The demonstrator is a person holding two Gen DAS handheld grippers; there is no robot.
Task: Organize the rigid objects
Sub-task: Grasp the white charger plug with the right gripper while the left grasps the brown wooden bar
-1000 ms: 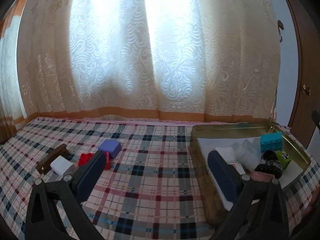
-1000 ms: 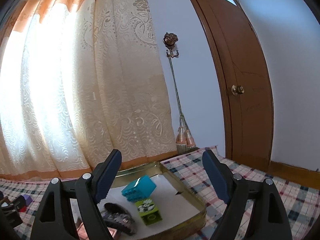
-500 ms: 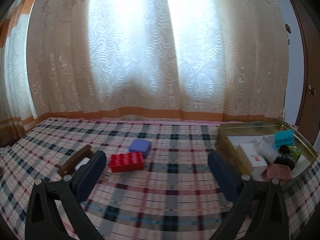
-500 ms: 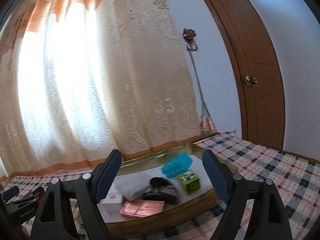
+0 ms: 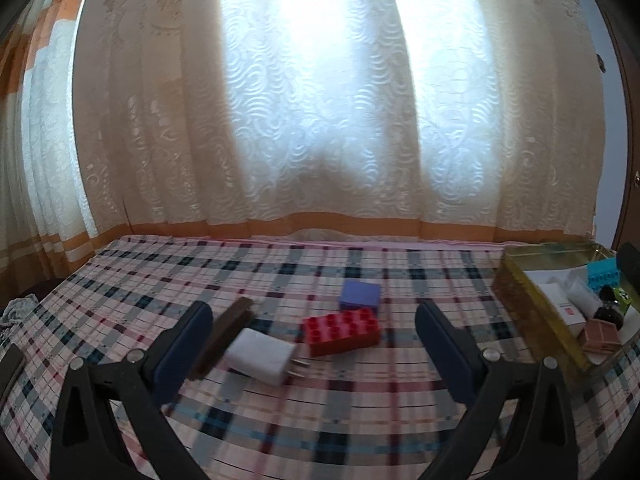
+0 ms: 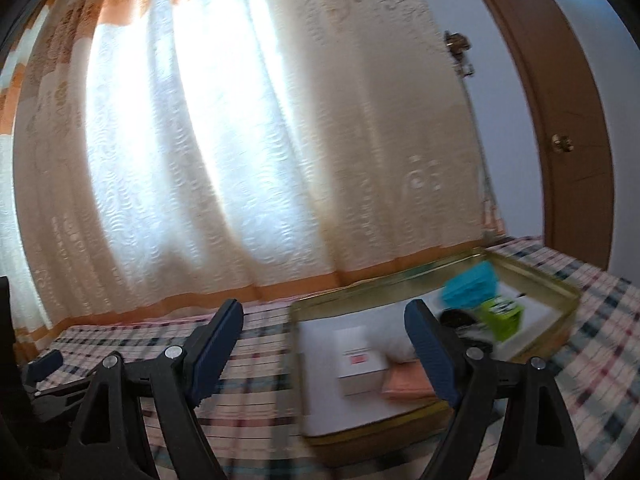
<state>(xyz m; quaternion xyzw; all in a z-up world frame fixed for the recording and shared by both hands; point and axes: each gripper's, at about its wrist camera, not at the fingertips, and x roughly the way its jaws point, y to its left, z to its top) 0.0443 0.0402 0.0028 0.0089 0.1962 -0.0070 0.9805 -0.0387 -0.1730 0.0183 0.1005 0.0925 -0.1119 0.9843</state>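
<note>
Plaid cloth (image 5: 320,420) covers the table, and the gold tray (image 5: 532,312) serves as landmark. Left of the tray, well apart from it, lie a red brick (image 5: 341,331), a purple block (image 5: 360,295) just behind the brick, a white charger (image 5: 260,356) and a brown bar (image 5: 224,334) touching the charger. Inside the tray sit a white box (image 6: 358,360), a pink slab (image 6: 404,380), a teal brick (image 6: 470,284) and a green block (image 6: 502,314). The left tool (image 5: 314,350) stands wide open and empty, low over the loose pieces. The right tool (image 6: 324,348) is also spread wide, holding nothing, at the tray's left edge.
</note>
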